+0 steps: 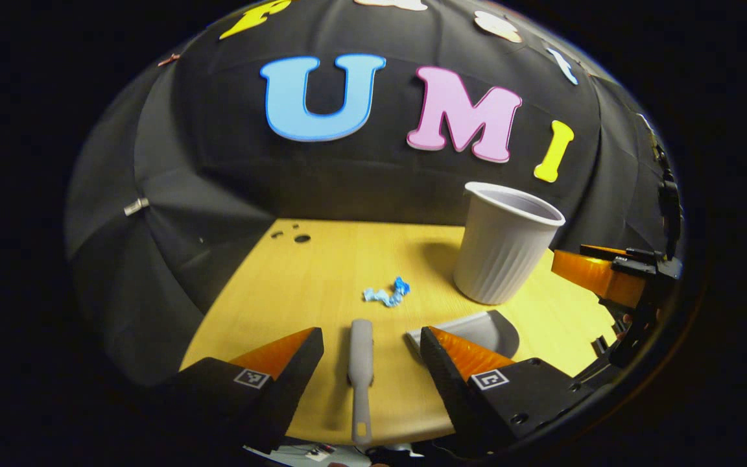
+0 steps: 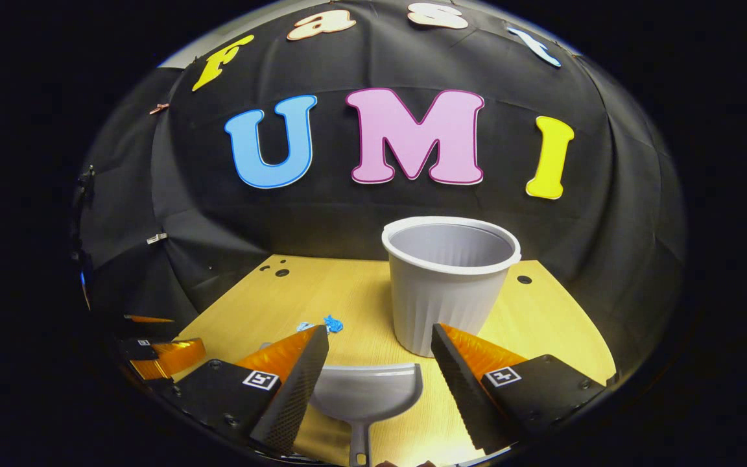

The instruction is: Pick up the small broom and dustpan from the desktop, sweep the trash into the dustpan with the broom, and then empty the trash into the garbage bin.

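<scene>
Fingers (image 1: 296,363) flank broom (image 1: 360,370), dustpan (image 2: 366,392) between right's

Booth wall (image 1: 231,188): black cloth, hung in folds w/ seams, closing in behind & on both sides of desk. Small metal clips pin the cloth at left, one silvery clip (image 1: 135,206) on a fold, another higher up near top edge (image 1: 167,60). Desk (image 1: 321,272) = light yellow wood-grain top w/ rounded front edge; reaches back to the cloth. A few dark round holes (image 1: 301,239) near far left corner, one more hole (image 2: 524,279) at far right. Light falls from above/front: desktop bright, cloth dim, soft shadows on the wood.
</scene>
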Tool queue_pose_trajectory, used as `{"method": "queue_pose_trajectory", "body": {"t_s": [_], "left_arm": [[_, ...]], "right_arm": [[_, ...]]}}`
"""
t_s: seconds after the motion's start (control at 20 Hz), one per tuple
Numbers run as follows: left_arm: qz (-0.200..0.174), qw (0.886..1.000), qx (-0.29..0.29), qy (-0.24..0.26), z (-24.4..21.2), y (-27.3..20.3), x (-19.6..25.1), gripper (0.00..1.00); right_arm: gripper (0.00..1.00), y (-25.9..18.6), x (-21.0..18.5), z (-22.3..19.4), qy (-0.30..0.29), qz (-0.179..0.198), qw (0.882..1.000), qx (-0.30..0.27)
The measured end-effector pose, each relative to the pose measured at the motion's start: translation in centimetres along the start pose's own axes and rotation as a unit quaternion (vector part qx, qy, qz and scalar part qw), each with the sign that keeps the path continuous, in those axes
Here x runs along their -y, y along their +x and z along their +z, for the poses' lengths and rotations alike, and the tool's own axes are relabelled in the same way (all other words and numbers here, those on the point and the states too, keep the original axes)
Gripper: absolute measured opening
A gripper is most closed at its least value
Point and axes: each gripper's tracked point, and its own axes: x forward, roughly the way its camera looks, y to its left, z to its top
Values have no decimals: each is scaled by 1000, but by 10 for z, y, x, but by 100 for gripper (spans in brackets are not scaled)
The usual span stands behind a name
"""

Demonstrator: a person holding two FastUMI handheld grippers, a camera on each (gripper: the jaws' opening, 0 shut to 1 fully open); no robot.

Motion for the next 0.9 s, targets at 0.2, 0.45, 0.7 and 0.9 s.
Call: {"method": "queue_pose_trajectory", "body": {"t_s": [0.2, 0.45, 0.7, 0.9], "left_arm": [[0, 999, -51, 5, -26, 14, -8, 96], [10, 992, -122, 29, -57, 30, -16, 96], [6, 978, -203, 40, -91, 45, -17, 96], [7, 967, -251, 39, -117, 58, -20, 96]], "right_arm": [[99, 4, -1, -8, -1, 3, 1000, -16], [99, 19, 8, -18, -6, 2, 999, -35], [99, 27, 10, -27, 6, 7, 998, -57], [99, 27, 15, -38, -7, 4, 998, -65]]}}
